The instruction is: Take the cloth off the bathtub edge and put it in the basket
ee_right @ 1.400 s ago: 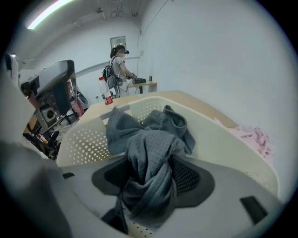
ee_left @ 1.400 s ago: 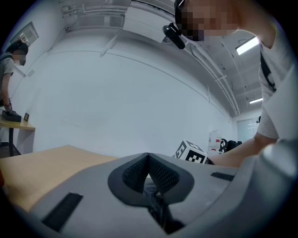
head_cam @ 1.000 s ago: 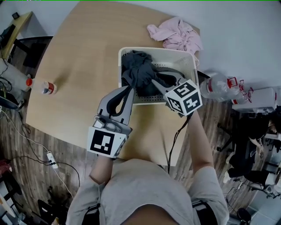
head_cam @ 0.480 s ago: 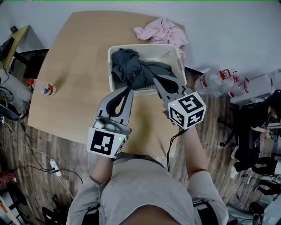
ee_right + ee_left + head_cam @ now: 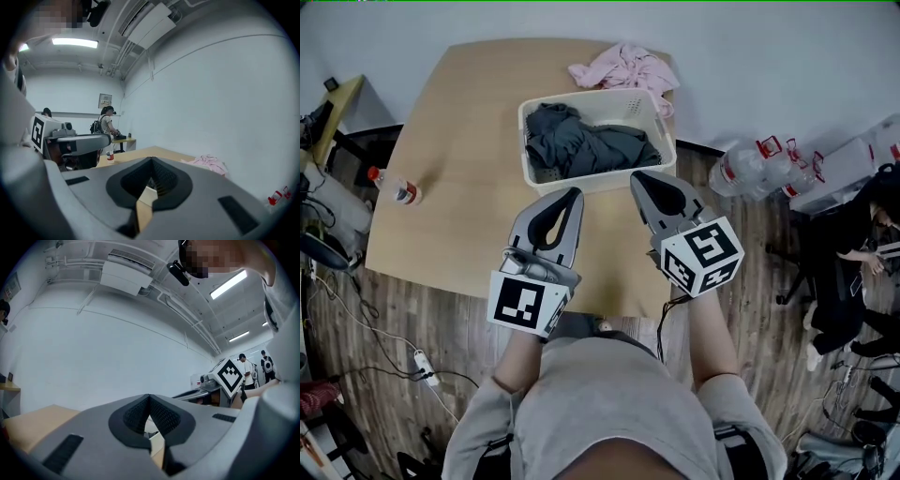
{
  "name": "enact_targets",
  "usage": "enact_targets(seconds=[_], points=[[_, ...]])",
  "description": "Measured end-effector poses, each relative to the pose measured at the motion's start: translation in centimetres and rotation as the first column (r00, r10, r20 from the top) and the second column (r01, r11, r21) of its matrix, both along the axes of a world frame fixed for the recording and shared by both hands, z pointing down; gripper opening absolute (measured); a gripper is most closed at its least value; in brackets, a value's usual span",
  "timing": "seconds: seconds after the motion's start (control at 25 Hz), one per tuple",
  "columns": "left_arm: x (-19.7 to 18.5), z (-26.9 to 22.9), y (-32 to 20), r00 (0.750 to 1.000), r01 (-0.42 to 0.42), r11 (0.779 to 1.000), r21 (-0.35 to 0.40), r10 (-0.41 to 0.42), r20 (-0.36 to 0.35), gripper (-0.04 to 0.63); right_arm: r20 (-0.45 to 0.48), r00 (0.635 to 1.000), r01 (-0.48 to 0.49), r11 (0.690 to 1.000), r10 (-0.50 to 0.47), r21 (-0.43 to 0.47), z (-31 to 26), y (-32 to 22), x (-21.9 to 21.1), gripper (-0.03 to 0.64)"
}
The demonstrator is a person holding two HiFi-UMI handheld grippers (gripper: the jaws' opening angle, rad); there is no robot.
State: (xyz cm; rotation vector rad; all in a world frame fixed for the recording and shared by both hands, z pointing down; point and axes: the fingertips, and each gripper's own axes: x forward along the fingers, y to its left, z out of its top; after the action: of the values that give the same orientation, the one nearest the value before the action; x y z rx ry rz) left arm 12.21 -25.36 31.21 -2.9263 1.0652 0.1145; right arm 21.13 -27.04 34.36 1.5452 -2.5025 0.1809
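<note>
1. A dark grey crumpled cloth (image 5: 586, 145) lies heaped inside a cream perforated plastic basket (image 5: 623, 103), filling most of it, with the far right corner showing bare wall.
2. The basket stands on a light wooden table (image 5: 459, 159), near its right edge.
3. Both grippers hang on the near side of the basket, clear of the cloth and touching neither it nor the rim; the right gripper (image 5: 637, 175) has its tips just short of the basket's near wall, and the left gripper (image 5: 575, 192) sits a little further back.
4. Each gripper's jaws stand closed tip to tip with nothing held (their own views show only table and basket through the gap behind the tips).
5. A pink crumpled cloth (image 5: 623, 70) lies on the table just beyond the basket.
6. A small clear bottle with a red cap (image 5: 394, 186) lies near the table's left edge, well apart from the basket.
</note>
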Motion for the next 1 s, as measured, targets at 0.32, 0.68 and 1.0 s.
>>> enact_targets(seconds=[0.32, 0.68, 1.0], points=[[1.0, -0.9, 4.0, 0.999, -0.033, 0.999, 0.023, 0.032, 0.018, -0.003, 0.026, 0.998, -0.057, 0.996, 0.055, 0.067, -2.1, 5.5, 0.9, 0.010], [1.1, -1.6, 8.4, 0.998, -0.050, 0.997, 0.050, 0.049, 0.025, -0.003, 0.076, 0.994, -0.082, 0.991, 0.074, 0.106, -2.7, 11.0, 0.3, 0.011], [1.2, -2.0, 11.9, 0.998, -0.055, 0.996, 0.069, 0.053, 0.033, -0.003, 0.118, 0.989, -0.108, 0.986, 0.093, 0.128, -3.1, 14.9, 0.5, 0.011]])
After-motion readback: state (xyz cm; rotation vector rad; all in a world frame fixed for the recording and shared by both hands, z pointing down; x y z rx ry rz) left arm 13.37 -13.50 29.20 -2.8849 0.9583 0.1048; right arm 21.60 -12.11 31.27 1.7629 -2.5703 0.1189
